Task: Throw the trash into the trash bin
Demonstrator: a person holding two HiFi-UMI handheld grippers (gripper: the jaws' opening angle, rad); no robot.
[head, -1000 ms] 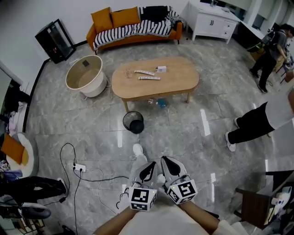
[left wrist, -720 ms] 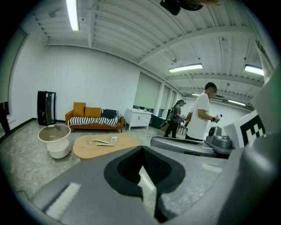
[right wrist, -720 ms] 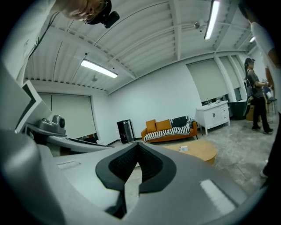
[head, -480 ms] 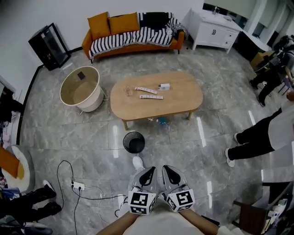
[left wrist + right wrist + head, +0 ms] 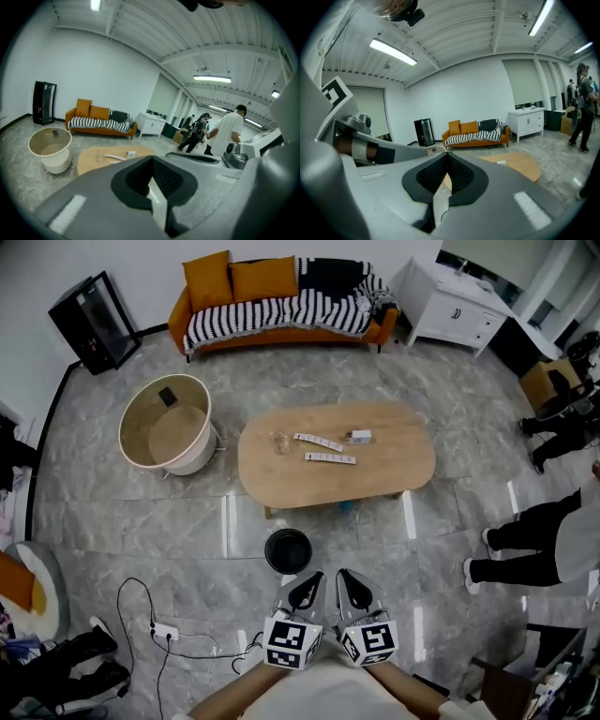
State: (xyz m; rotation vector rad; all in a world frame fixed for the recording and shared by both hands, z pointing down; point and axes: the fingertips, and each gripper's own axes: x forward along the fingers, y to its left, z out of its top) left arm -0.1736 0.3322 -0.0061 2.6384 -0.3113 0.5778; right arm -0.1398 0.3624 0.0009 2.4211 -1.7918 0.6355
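- Right now the left tool [image 5: 310,582] and the right tool [image 5: 347,579] sit side by side, each clenched on nothing with its jaws pressed together. Unless they open before they reach the trash, they would only shove it along.
- Just ahead of their tips the black trash bin [image 5: 288,550] stands on the floor. It looks light, so a careless foot or a low tool could tip it.
- Left of the left tool, and nearer the person, a corded power strip [image 5: 164,631] lies on the floor. It is a trip risk if the person steps that way.
- Beyond the bin is the counter [image 5: 394,474], which carries the trash: 2 flat strips [image 5: 319,441], a small white box [image 5: 358,436] and a clear crumpled piece [image 5: 279,442]. The strips lie flat, so a pinch may slip off them or push them over the edge.
- Under the counter something blue [image 5: 342,505] barely shows and could be missed.
- Far to the right of the right tool a person [image 5: 539,540] stands, well apart.
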